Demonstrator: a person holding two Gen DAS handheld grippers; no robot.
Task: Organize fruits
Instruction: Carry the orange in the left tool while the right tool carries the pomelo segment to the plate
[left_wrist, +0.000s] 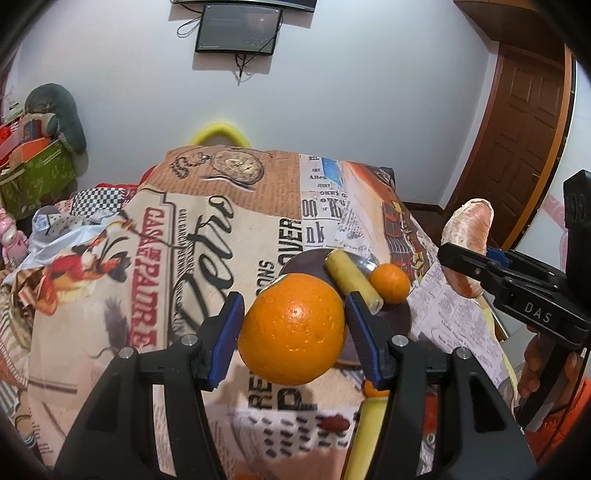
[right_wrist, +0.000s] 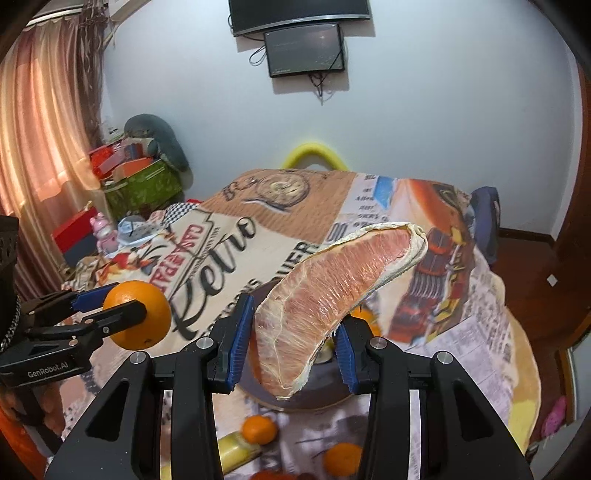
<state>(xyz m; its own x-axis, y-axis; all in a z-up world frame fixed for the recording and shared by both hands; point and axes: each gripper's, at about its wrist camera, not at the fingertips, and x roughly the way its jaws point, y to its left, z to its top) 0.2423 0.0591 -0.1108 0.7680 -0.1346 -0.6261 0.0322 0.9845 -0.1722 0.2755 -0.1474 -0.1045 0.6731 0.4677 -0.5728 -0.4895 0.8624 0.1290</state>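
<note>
**Two wrist cameras, one table**

I'm looking through both fisheyes down along their fingers, tilting toward the cloth-covered table (left_wrist: 229, 236) from close above. Each is facing the white wall, with the wall monitor (left_wrist: 238, 31) sitting at 12 o'clock. Both are sharing the dark plate (right_wrist: 325, 384); each is catching the other rig at its edge.
</note>
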